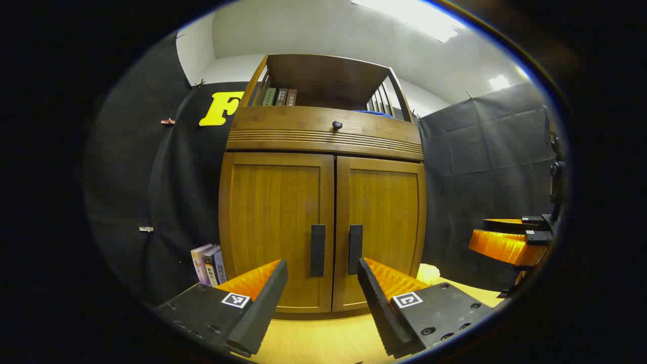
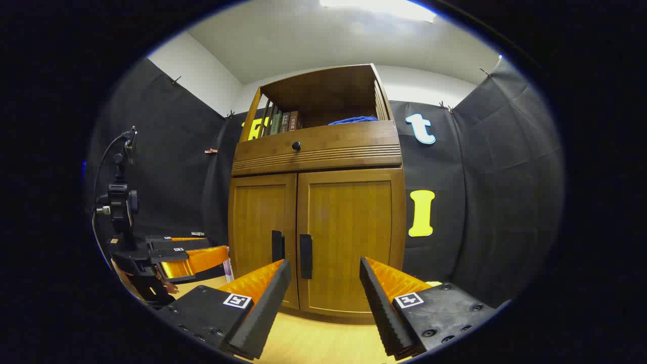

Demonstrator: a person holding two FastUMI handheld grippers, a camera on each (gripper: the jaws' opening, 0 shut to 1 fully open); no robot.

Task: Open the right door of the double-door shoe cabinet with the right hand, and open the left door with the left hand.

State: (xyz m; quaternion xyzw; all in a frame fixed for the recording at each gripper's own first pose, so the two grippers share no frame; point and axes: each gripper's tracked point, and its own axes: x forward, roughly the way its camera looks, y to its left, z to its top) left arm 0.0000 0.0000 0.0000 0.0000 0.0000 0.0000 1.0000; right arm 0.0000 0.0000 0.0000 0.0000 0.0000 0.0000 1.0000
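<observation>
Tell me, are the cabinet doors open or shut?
Shut. The left door and right door lie flush, edges meeting at the middle, handles side by side. Both open grippers hang short of them.

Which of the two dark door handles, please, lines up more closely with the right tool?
The right door's handle; the left door's handle lies farther left of the right tool.

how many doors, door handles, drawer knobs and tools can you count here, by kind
doors: 2, left door and right door
door handles: 2, left handle and right handle
drawer knobs: 1, knob
tools: 2, left tool and right tool
total: 7
</observation>
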